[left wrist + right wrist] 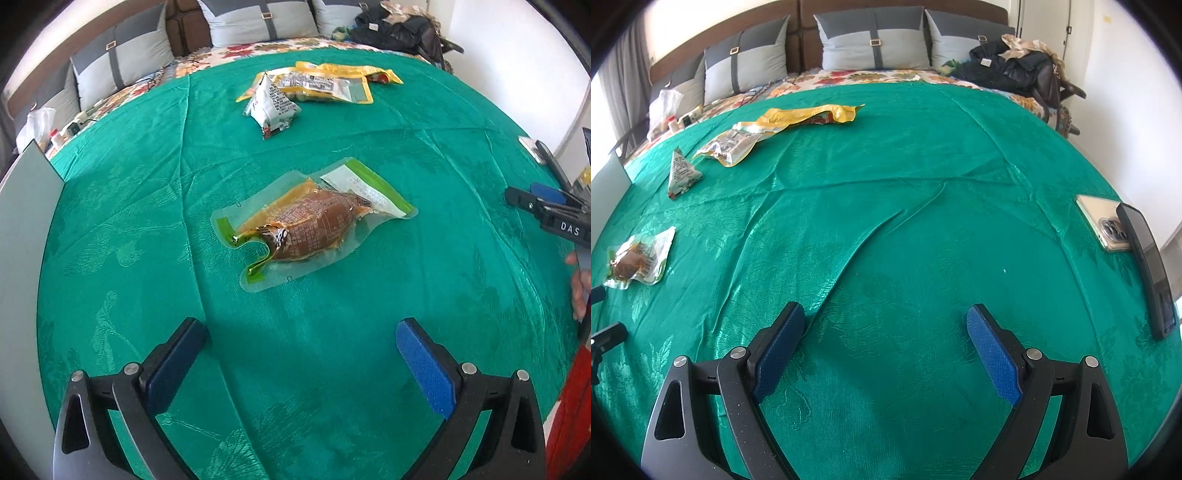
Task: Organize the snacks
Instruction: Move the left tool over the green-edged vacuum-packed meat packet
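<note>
A clear vacuum pack with a brown snack [306, 225] lies on the green cloth [332, 332], a little ahead of my left gripper [301, 332], which is open and empty. Farther back sit a white pyramid-shaped packet [272, 105] and yellow flat packets [325, 83]. My right gripper [886, 321] is open over bare cloth with nothing between its fingers. From the right wrist view the brown snack pack [637, 258], the pyramid packet [681, 175] and the yellow packets [775, 123] lie far to the left. The right gripper [546, 210] also shows at the left wrist view's right edge.
Two phones [1108, 225] lie at the cloth's right edge. Grey pillows [871, 42] and a pile of dark clothes [1008, 66] stand at the back. A grey panel [22, 229] is at the left edge, with small bottles [674, 123] behind it.
</note>
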Action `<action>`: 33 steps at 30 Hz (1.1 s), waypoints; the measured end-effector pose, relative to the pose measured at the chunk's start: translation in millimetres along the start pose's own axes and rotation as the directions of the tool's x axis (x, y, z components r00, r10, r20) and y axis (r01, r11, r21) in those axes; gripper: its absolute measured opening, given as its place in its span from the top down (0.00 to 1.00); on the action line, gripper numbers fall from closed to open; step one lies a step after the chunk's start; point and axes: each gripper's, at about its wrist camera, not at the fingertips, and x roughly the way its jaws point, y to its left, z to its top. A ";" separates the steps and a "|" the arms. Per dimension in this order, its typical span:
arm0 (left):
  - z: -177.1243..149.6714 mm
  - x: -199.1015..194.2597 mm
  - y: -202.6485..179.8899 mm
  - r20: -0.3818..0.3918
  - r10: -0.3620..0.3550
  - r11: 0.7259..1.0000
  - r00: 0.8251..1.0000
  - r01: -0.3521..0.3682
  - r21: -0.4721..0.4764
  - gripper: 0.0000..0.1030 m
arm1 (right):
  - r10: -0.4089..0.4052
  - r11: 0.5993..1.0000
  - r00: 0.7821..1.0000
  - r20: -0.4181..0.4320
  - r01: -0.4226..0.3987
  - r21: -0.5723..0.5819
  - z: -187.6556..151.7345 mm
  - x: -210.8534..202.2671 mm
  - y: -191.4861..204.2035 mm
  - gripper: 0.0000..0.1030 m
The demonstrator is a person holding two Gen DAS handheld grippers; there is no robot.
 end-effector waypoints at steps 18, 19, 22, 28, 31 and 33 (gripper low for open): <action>46.8 19.9 74.4 0.038 0.106 0.865 0.994 -0.073 -0.497 0.06 | 0.004 1.000 1.000 0.000 -0.004 0.002 -0.9 1.5 0.0 0.10; 44.4 18.7 74.2 0.051 0.096 0.866 0.994 -0.058 -0.497 0.06 | 0.004 1.000 1.000 0.000 -0.004 0.003 -1.1 2.0 -0.4 0.10; 43.5 21.1 60.4 0.024 0.099 0.920 0.995 -0.082 -0.383 0.05 | 0.004 1.000 1.000 0.000 -0.004 0.003 -1.2 2.1 -0.5 0.10; 38.4 14.8 39.3 0.050 0.037 0.945 0.998 -0.019 -0.327 0.05 | 0.004 1.000 1.000 0.000 -0.004 0.003 -1.3 2.0 -0.8 0.10; 38.1 20.4 35.3 0.024 0.128 0.951 0.991 -0.116 -0.286 0.03 | 0.004 1.000 1.000 0.000 -0.004 0.003 -1.2 2.0 -0.6 0.10; 32.3 20.7 43.4 0.027 0.140 0.945 0.990 -0.125 -0.302 0.00 | 0.004 1.000 1.000 0.000 -0.004 0.003 -1.2 2.0 -0.8 0.10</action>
